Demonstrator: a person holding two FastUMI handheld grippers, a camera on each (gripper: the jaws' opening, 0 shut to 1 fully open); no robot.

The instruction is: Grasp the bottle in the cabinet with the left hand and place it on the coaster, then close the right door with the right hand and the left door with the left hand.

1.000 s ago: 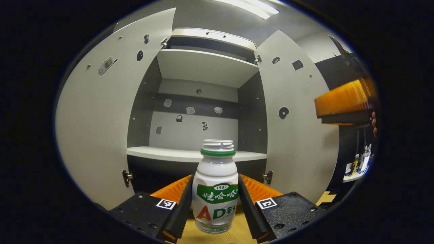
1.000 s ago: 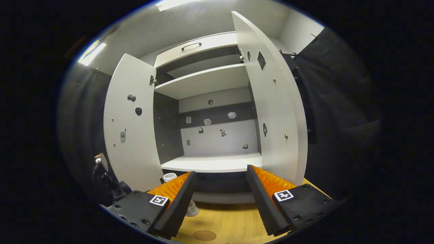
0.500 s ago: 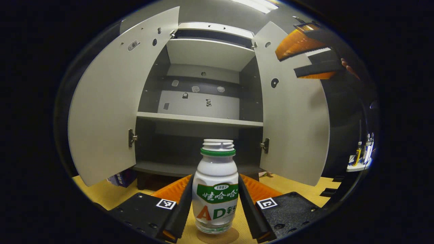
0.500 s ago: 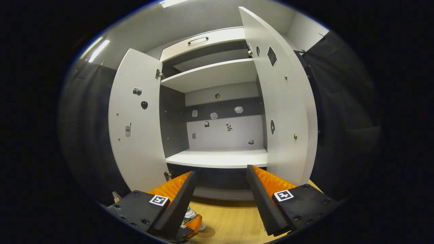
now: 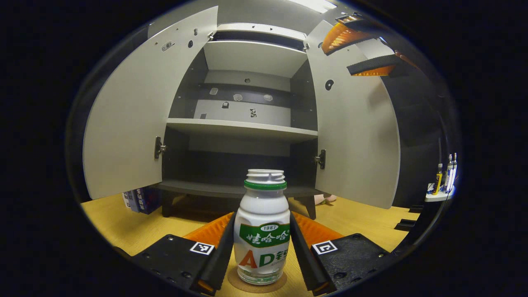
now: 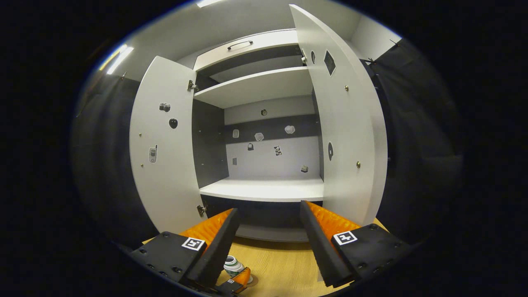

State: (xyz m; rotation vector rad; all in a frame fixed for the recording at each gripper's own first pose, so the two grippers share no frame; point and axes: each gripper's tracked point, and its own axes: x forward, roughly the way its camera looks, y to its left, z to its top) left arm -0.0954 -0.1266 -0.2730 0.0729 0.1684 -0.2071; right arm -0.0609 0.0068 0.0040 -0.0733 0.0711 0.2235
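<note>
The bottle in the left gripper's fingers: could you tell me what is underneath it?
A round brown coaster lies on the wooden table right under the bottle. Only the coaster's rim shows; its middle is covered by the bottle's base, so contact cannot be confirmed.

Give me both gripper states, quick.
Left gripper: shut on the bottle, which sits on the coaster.
Right gripper: open, holding nothing.
</note>
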